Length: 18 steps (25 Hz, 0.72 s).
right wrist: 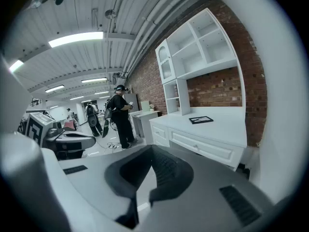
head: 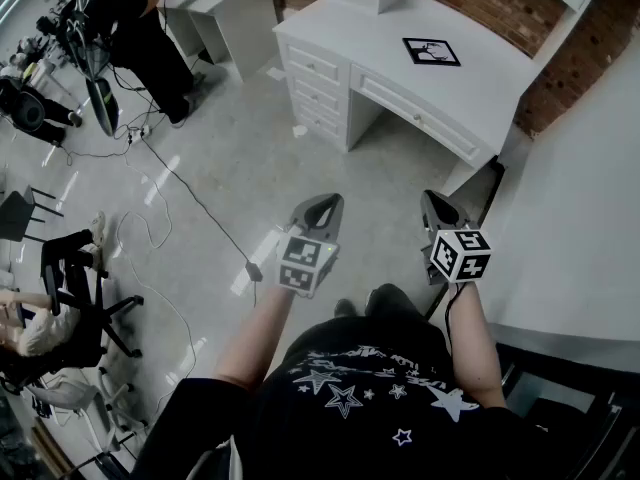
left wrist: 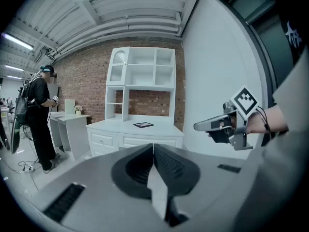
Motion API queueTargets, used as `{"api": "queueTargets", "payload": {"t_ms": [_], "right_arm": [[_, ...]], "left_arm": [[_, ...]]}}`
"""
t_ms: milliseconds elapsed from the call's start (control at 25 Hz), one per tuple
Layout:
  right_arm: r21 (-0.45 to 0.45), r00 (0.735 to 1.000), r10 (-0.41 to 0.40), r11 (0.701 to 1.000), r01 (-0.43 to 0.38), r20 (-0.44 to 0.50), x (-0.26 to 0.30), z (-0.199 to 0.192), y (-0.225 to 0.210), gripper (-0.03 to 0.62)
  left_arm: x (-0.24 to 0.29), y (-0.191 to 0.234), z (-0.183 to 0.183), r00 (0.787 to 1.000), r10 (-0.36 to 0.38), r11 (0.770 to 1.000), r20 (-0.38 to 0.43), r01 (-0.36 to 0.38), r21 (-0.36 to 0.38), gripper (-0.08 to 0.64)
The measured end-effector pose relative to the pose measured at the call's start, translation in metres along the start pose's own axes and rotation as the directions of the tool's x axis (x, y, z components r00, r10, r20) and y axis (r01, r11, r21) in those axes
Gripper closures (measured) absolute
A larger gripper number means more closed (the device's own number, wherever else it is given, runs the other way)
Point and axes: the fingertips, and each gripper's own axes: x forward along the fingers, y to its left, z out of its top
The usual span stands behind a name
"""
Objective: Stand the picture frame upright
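My left tongs [head: 320,206] and right tongs [head: 438,208] are closed and empty, mid-picture. The frame [head: 431,51] lies flat on the bench [head: 485,103], upper right, well apart from me. I should step close first, then open and pinch one edge.

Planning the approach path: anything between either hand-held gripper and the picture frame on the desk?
Nothing visible. The picture frame lies flat on the white desk, bare desktop round it. The left hand-held gripper and right hand-held gripper are shut and empty, with only open floor before the desk.
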Motion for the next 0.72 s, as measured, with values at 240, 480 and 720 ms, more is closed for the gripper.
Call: {"api": "queueTargets", "payload": {"t_ms": [240,480,720], "right_arm": [[-0.035,1.0,0.007,0.999,-0.006,0.018,0.017,0.003,0.0,0.578],[-0.036,1.0,0.014,0.999,-0.014,0.017,0.024,0.007,-0.005,0.577],[-0.016,0.999,0.04,0.999,-0.04,0.034,0.023,0.009,-0.01,0.578]], "left_arm": [[0.008,0.012,-0.005,1.0,0.02,1.0,0.001,-0.02,-0.022,0.541],[0.016,0.017,-0.006,0.999,0.037,0.998,-0.012,-0.037,-0.041,0.541],[0.018,0.019,-0.004,0.998,0.053,0.998,-0.022,-0.054,-0.044,0.541]]}}
